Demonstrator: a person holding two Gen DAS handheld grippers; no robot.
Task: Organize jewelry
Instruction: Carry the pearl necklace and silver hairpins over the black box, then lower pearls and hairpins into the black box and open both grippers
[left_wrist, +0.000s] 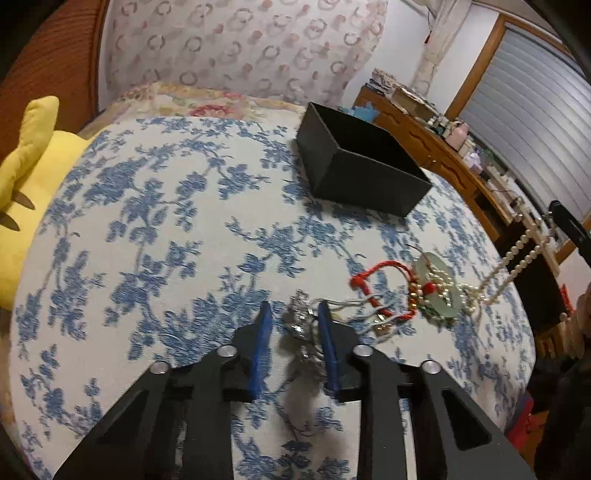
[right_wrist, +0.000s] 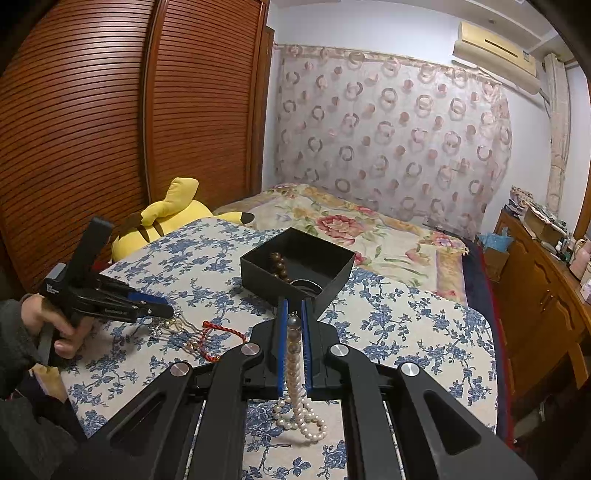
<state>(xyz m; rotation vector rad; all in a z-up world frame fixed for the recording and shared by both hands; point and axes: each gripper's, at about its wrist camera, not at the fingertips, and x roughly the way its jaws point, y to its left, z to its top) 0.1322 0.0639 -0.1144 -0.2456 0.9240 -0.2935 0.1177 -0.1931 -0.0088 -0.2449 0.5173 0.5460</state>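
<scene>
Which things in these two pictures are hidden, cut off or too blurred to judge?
- Left view: silver jewelry between the left hand-held gripper is motion-blurred; grip unclear.
- Left view: black box interior is hidden by its near wall.
- Left view: pearl necklace rises to the right hand-held gripper, cut off by the edge.
- Right view: the box holds brown beads; the rest is too dark.
</scene>
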